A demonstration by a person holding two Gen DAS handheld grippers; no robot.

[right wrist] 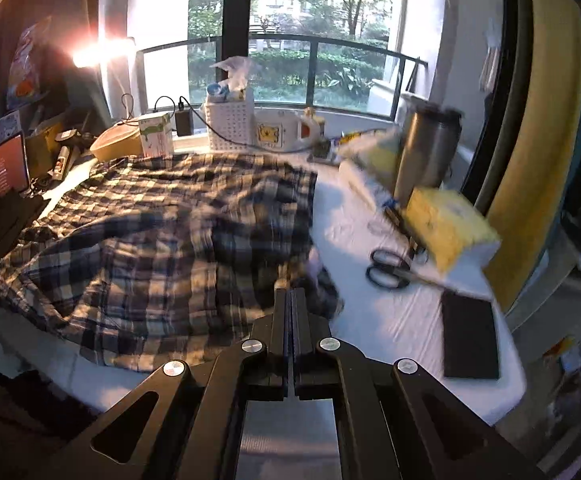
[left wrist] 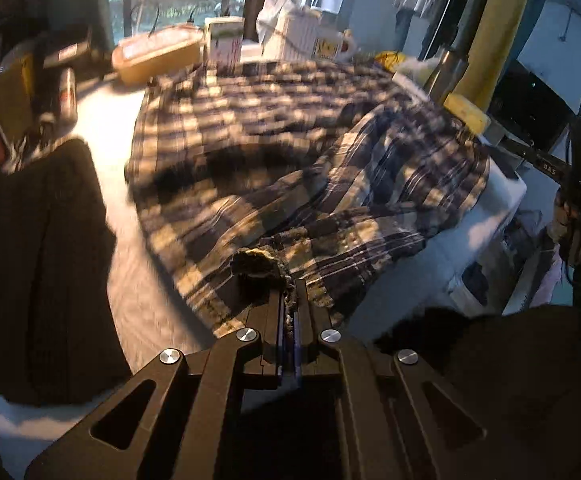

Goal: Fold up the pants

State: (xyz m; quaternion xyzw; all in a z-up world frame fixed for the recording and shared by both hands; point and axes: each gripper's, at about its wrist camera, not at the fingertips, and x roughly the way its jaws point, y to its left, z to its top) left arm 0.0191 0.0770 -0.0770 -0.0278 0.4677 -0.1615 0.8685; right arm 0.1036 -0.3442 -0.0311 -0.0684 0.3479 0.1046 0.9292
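Blue-and-cream plaid pants (left wrist: 274, 152) lie crumpled across a white table (left wrist: 138, 280). My left gripper (left wrist: 289, 300) is shut on a frayed edge of the pants at their near side, and the cloth bunches up just past the fingertips. In the right wrist view the same pants (right wrist: 162, 240) spread to the left and ahead. My right gripper (right wrist: 290, 294) is shut with a corner of the plaid cloth drawn up to its tips. Both views are blurred by motion. At the far right of the left wrist view a hand (left wrist: 578, 224) holds the other gripper at the pants' far edge.
Black scissors (right wrist: 390, 268), a black phone (right wrist: 470, 336), a yellow pack (right wrist: 446, 224) and a steel tumbler (right wrist: 426, 148) sit right of the pants. A white basket (right wrist: 230, 124) and boxes line the window. A dark garment (left wrist: 38, 260) lies to the left.
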